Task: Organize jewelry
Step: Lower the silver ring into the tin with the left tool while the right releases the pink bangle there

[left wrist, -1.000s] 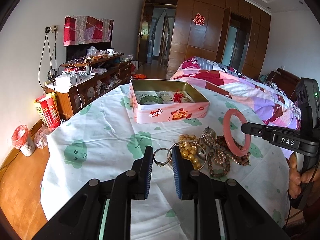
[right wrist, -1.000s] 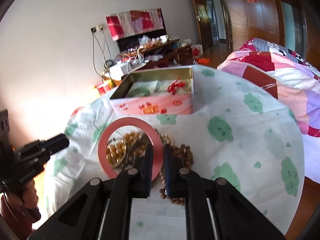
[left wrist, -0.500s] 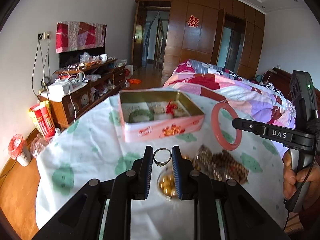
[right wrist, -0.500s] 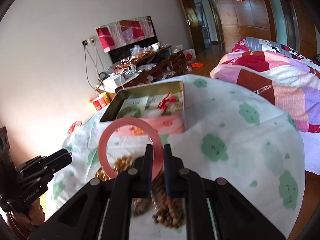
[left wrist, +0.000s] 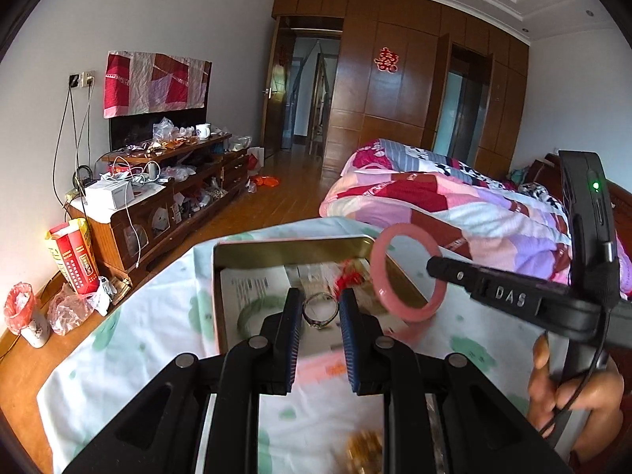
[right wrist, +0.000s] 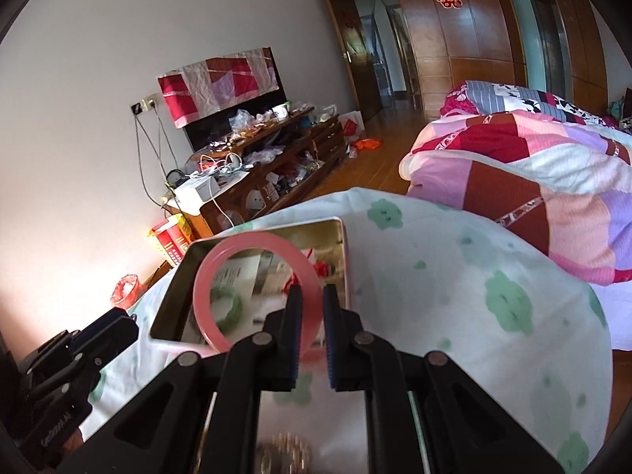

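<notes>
My left gripper [left wrist: 320, 310] is shut on a small silver ring [left wrist: 320, 310] and holds it over the open pink tin [left wrist: 292, 245]. My right gripper [right wrist: 312, 308] is shut on a pink bangle [right wrist: 252, 251], held upright over the tin [right wrist: 343, 260]; the bangle also shows in the left wrist view [left wrist: 407, 272]. A green bangle [left wrist: 249, 316] and a red tassel [left wrist: 349, 276] lie inside the tin. Gold beads [left wrist: 365, 450] lie on the cloth below, blurred.
The table wears a white cloth with green prints [right wrist: 454, 284]. A bed with a patchwork quilt [right wrist: 533, 166] is to the right. A cluttered wooden cabinet [left wrist: 166, 201] stands along the left wall, with bags on the floor [left wrist: 75, 304].
Both grippers have moved forward from above the jewelry pile to over the tin, carrying the ring and the pink bangle. The pile now lies at the bottom edge.
</notes>
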